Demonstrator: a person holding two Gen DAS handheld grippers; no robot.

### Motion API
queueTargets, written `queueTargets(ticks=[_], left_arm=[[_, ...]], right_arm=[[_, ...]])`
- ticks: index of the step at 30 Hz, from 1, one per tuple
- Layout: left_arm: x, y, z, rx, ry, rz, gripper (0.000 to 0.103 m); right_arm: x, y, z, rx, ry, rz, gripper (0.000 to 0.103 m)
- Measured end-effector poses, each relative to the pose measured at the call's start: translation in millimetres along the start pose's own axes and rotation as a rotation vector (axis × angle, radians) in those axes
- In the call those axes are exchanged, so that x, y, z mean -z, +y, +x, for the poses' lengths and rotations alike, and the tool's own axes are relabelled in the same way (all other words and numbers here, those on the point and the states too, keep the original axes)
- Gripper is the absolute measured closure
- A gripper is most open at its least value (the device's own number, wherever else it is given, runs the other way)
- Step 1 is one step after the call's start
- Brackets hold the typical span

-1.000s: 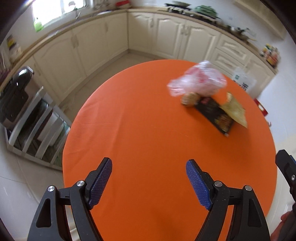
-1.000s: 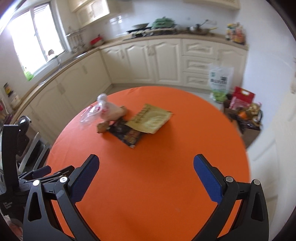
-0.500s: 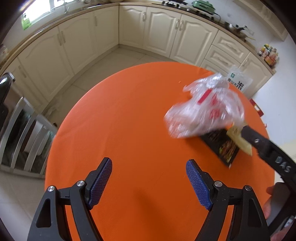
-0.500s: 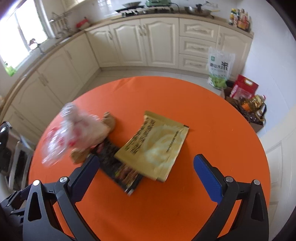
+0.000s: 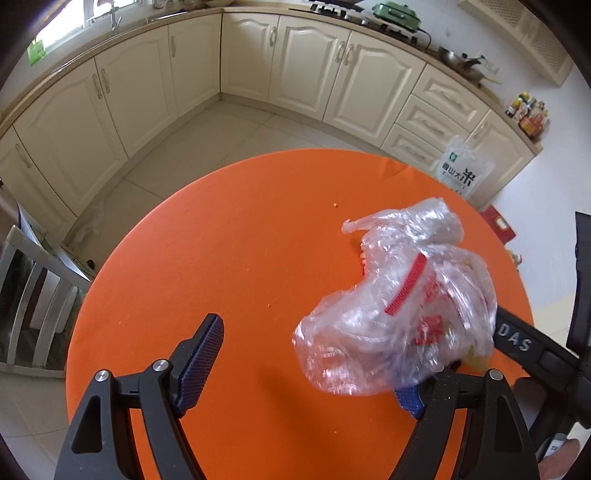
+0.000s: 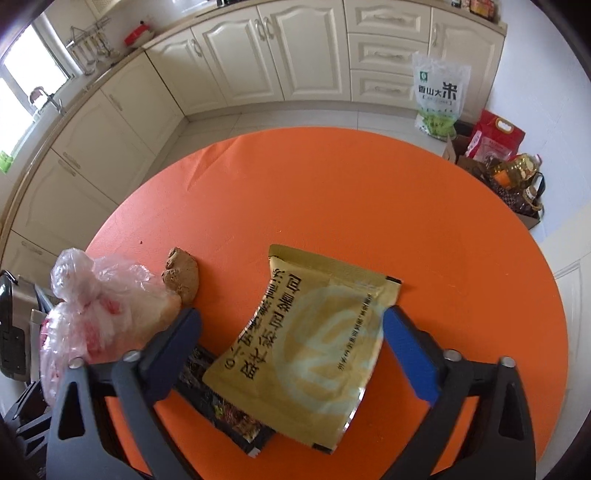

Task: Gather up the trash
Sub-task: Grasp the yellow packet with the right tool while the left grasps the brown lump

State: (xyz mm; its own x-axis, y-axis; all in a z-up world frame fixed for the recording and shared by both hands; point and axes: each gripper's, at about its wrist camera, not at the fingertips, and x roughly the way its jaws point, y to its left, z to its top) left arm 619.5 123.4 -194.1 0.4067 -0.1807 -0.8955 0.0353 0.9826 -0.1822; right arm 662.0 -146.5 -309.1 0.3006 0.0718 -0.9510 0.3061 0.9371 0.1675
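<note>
Gold packet (image 6: 314,343) (Chinese print); "DAS" tongs (image 5: 517,339).

1. Both my feeds are bright with even daylight; a window (image 5: 92,18) at the upper left of each view is blown out white.
2. Fisheye bending curves the cabinets (image 6: 258,48), with black vignette in the corners.
3. The clear plastic bag (image 5: 402,310) shows glare and slight motion blur.
4. Shadows on the orange worktop (image 5: 240,258) are soft and faint.

Crumpled clear bag (image 5: 402,314) beside gold pouch (image 6: 314,343).
</note>
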Motion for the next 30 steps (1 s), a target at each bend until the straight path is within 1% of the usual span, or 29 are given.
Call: queueTargets(ticks=[1,2,3,4,6,8,9,10,11,12,13,15,17,18,19,20,23,27,30], left_arm=[[-2,0,3,0.006,0.014,0.006,0.025],[-3,0,6,0.026,0.026,0.011,0.025],[-3,1,6,0.048,0.036,0.013,0.025],[-5,2,9,0.066,0.044,0.012,0.025],[-10,1,15,0.047,0.044,0.02,0.025],[-16,-2,21,0.027,0.048,0.027,0.025],[-18,-4,24,0.03,0.056,0.03,0.025],[-20,-7,29,0.042,0.071,0.036,0.027],[-21,-9,32,0.045,0.08,0.044,0.028],[-20,-12,33,0.037,0.08,0.054,0.031],[-21,-15,33,0.012,0.06,0.071,0.038],[-21,-19,34,-0.039,0.045,0.101,0.044],[-24,-20,35,-0.018,0.038,0.108,0.053],[-26,-20,35,0.005,0.037,0.107,0.066],[-26,-18,35,0.038,0.044,0.107,0.075],[-28,-18,35,0.048,0.054,0.109,0.075],[-30,-16,32,0.03,0.042,0.129,0.077],[-18,-21,28,0.032,0.043,0.141,0.077],[-8,-31,23,0.033,0.058,0.146,0.077]], right_arm=[[0,-1,0,0.015,-0.011,-0.005,0.022],[0,-2,-1,0.038,-0.018,-0.015,0.033],[1,-2,-2,0.037,-0.019,-0.019,0.034],[2,-4,-3,0.012,-0.02,-0.015,0.039],[4,-8,-7,-0.022,-0.022,-0.011,0.05],[7,-8,-12,-0.047,-0.019,-0.031,0.067],[7,-9,-13,-0.063,-0.017,-0.036,0.074],[9,-10,-15,-0.086,-0.011,-0.037,0.088],[11,-10,-16,-0.093,-0.009,-0.036,0.091],[12,-11,-17,-0.098,-0.009,-0.04,0.092],[12,-13,-18,-0.104,-0.009,-0.046,0.093],[15,-17,-19,-0.131,-0.006,-0.041,0.094],[18,-23,-22,-0.163,-0.001,-0.027,0.095],[18,-26,-23,-0.175,0.002,-0.021,0.096],[19,-29,-24,-0.185,0.007,-0.015,0.096],[20,-31,-26,-0.196,0.013,-0.009,0.096],[25,-39,-30,-0.22,0.029,0.008,0.096],[31,-44,-37,-0.225,0.025,0.017,0.097],[37,-48,-42,-0.252,0.038,0.031,0.097]])
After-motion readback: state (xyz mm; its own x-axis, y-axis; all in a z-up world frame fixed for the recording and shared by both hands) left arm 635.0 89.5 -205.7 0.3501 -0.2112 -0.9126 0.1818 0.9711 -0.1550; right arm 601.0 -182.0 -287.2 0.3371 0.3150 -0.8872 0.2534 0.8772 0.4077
